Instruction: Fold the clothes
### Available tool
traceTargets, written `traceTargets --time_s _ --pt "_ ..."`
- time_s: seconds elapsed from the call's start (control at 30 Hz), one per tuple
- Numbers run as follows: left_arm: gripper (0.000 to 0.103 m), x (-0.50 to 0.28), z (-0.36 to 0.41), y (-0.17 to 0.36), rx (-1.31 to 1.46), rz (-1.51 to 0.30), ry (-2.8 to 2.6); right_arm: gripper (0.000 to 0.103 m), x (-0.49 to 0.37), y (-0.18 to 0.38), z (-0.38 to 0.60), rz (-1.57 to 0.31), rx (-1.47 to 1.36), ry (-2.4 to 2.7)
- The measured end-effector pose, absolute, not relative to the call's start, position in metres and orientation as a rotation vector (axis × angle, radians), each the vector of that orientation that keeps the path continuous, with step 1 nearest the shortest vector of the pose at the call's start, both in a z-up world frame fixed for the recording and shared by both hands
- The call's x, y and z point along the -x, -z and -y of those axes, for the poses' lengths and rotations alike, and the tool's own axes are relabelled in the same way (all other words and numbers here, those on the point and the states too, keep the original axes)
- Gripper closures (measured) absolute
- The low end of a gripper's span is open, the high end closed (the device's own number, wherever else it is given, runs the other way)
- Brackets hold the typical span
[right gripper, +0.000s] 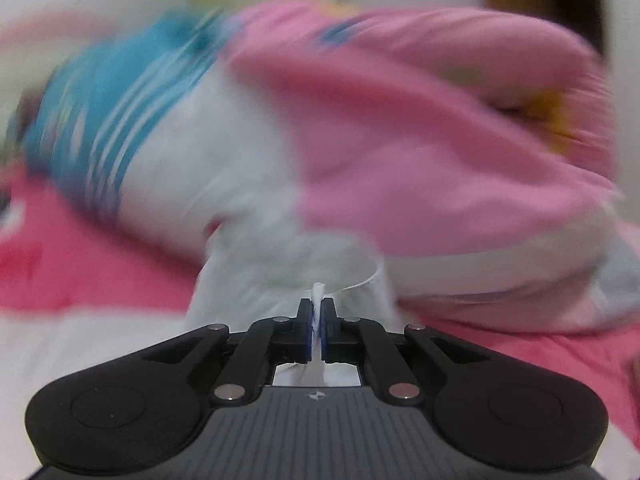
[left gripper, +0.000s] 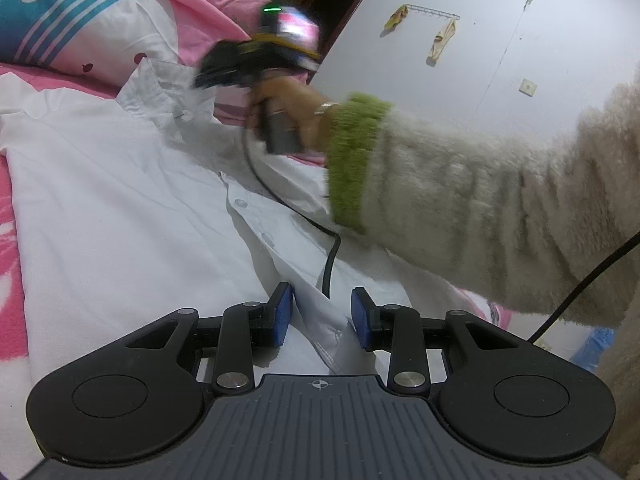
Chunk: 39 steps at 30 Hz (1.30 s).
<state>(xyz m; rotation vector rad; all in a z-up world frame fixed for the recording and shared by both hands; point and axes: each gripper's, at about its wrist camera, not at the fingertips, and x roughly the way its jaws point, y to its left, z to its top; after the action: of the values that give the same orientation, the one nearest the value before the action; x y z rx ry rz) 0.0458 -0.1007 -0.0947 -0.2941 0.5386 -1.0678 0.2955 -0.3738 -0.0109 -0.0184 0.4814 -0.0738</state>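
A white button-up shirt (left gripper: 120,200) lies spread on the pink bed, its collar (left gripper: 160,92) at the far end. My left gripper (left gripper: 322,312) is low over the button placket near the hem. Its blue pads stand apart, with a ridge of shirt fabric lying between them and not pressed. A hand in a fuzzy sleeve holds my right gripper (left gripper: 208,76), blurred, at the collar. In the right wrist view the right gripper (right gripper: 317,312) is shut on a thin white strip of the shirt (right gripper: 280,280), which sticks up between the pads.
A bunched pink, white and blue quilt (left gripper: 80,12) is piled just beyond the collar. A black cable (left gripper: 332,256) trails across the shirt. The cream and green sleeve (left gripper: 480,200) spans the right side. A white wall with a hook rack (left gripper: 432,12) and a dark door (left gripper: 340,0) are behind.
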Motion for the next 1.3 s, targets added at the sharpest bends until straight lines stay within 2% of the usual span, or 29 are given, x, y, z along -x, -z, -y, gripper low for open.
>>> traceTargets --time_s 0.1,0.2,0.27,0.3,0.43,0.53,0.67,0.83,1.03,1.1,1.17,1.3 --pt "0.070 -0.046 0.101 0.095 0.292 -0.538 1.066 0.100 -0.282 -0.003 0.432 -0.432 -0.158 0.182" --pt "0.070 -0.046 0.101 0.095 0.290 -0.538 1.065 0.096 -0.278 0.003 0.487 -0.500 -0.361 0.297" --pt "0.070 -0.046 0.101 0.095 0.289 -0.538 1.064 0.075 -0.273 0.007 0.506 -0.517 -0.432 0.350" --pt "0.070 -0.046 0.101 0.095 0.289 -0.538 1.064 0.073 -0.270 0.009 0.513 -0.517 -0.463 0.373" --pt "0.070 -0.047 0.099 0.095 0.290 -0.539 1.066 0.060 -0.244 -0.007 0.496 -0.287 -0.443 0.362" --pt "0.070 -0.047 0.099 0.095 0.292 -0.539 1.067 0.060 -0.249 -0.015 0.473 -0.292 -0.396 0.213" --pt "0.070 -0.046 0.098 0.094 0.292 -0.539 1.068 0.061 -0.300 0.010 0.442 -0.612 -0.450 -0.008" --pt "0.070 -0.045 0.096 0.095 0.298 -0.541 1.071 0.062 -0.345 0.047 0.436 -0.764 -0.573 0.016" --pt "0.070 -0.044 0.095 0.095 0.305 -0.542 1.074 0.064 -0.360 0.055 0.436 -0.767 -0.584 0.010" --pt "0.070 -0.043 0.093 0.094 0.307 -0.543 1.074 0.068 -0.360 0.057 0.433 -0.758 -0.574 0.009" --pt "0.070 -0.041 0.092 0.094 0.306 -0.542 1.074 0.081 -0.362 0.058 0.431 -0.749 -0.561 -0.003" --pt "0.070 -0.040 0.092 0.093 0.304 -0.541 1.073 0.086 -0.366 0.059 0.428 -0.734 -0.536 -0.039"
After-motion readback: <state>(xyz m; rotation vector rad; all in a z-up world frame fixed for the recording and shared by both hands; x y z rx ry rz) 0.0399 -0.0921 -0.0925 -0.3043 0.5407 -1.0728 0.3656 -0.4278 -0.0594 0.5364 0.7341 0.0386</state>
